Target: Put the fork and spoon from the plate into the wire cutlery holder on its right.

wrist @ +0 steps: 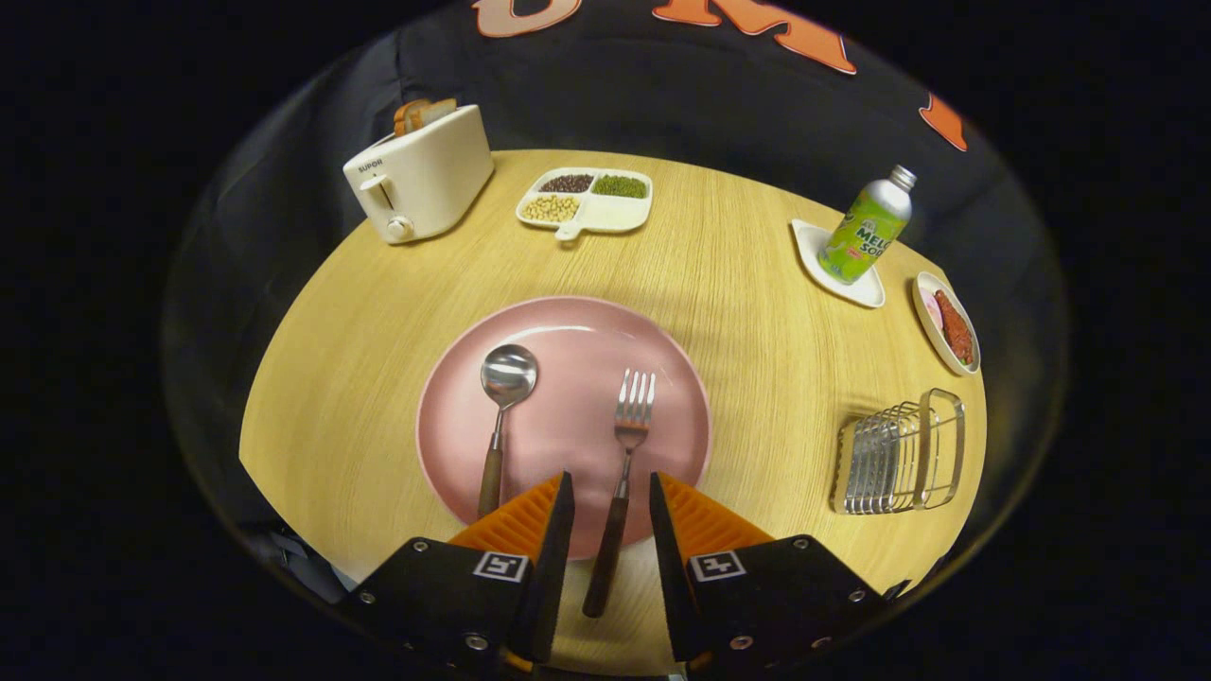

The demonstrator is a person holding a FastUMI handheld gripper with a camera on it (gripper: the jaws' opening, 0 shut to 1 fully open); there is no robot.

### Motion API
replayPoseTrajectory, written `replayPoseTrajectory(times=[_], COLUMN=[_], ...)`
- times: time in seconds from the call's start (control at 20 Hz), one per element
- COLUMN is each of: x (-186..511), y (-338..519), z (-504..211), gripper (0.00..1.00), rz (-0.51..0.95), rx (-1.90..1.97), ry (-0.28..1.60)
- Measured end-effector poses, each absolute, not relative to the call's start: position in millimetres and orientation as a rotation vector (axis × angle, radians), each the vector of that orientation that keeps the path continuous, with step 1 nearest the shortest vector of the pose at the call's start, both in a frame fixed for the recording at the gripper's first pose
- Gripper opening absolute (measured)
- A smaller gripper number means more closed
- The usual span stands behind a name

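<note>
Your tool fingers stand apart, straddling the fork handle. Spoon lies at ten o'clock on the pink plate; wire cutlery holder at three o'clock.

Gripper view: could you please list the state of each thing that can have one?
hand-held gripper: open, fork handle between its fingers, not gripped
fork: lying on the pink plate
spoon: lying on the plate
wire cutlery holder: empty
toaster: bread in slots
bottle: capped, upright
</note>
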State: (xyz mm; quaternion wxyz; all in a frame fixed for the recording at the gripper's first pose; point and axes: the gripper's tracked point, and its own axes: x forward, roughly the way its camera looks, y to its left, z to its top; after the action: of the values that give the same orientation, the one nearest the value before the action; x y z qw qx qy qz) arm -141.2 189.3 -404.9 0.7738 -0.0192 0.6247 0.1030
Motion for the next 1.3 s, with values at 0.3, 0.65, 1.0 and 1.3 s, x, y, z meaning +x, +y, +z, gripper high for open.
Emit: replayPoseTrajectory(times=[0.3,0.65,1.0,1.3], x=[-158,-158,-150,-132], y=[190,188,179,152], z=[-426,-432,-417,-380], gripper=[0.33,0.1,0.06,0.06], rz=[0.212,0.195,0.202,0.149], rx=[-0.099,-0.097,-0.023,0.088], ry=[1.464,1.486,1.421,1.314])
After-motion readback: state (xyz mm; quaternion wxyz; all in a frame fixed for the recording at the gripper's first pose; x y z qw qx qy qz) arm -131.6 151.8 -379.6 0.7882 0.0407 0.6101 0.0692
